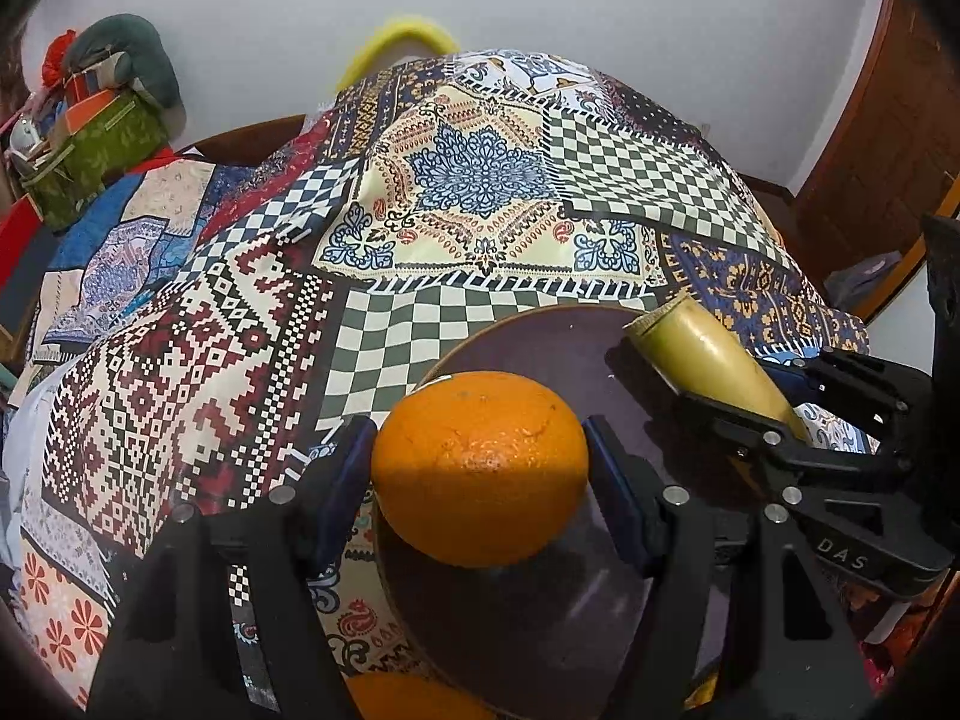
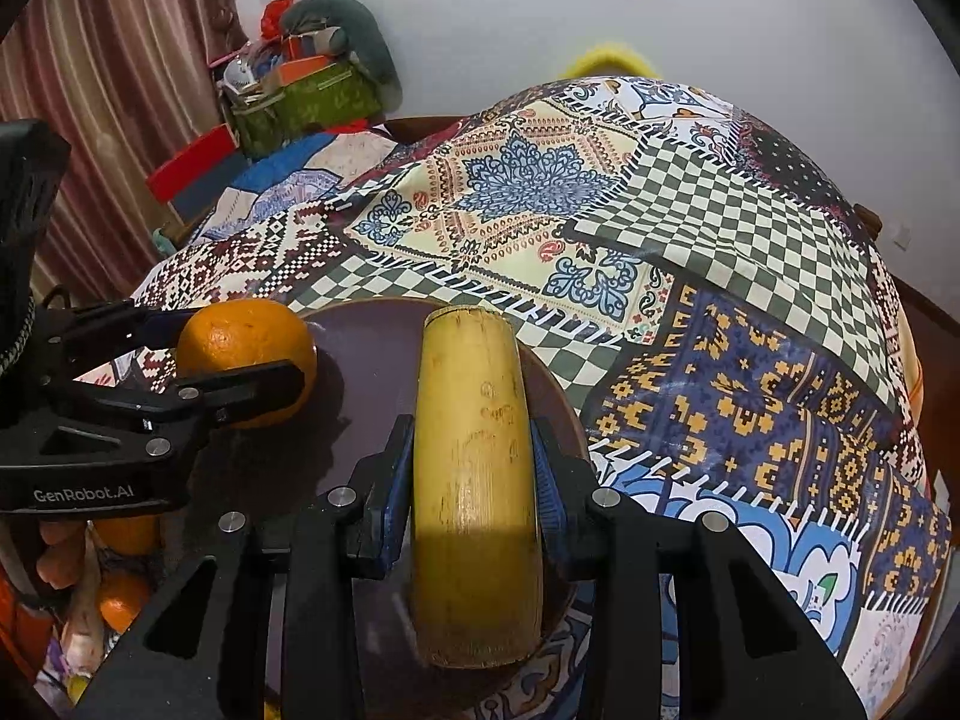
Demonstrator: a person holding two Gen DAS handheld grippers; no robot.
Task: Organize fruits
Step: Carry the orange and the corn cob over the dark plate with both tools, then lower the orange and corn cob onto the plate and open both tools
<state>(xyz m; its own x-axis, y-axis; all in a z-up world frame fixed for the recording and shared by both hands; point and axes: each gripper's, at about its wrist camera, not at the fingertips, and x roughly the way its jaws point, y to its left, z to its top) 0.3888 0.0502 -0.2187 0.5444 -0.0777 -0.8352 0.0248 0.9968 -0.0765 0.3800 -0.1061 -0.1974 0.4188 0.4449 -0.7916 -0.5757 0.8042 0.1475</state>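
Observation:
My left gripper (image 1: 480,468) is shut on an orange (image 1: 480,468) and holds it over a dark purple plate (image 1: 540,348). My right gripper (image 2: 474,468) is shut on a yellow banana piece (image 2: 474,468) with cut ends, held over the same plate (image 2: 366,354). In the left wrist view the banana piece (image 1: 702,354) and right gripper (image 1: 774,420) are at the right. In the right wrist view the orange (image 2: 240,342) and left gripper (image 2: 198,360) are at the left.
The plate lies on a patterned patchwork cloth (image 1: 468,192). More oranges (image 2: 123,600) lie at the lower left, and another orange (image 1: 408,696) shows below the plate. A green bag with clutter (image 2: 300,102) stands at the back left by a white wall.

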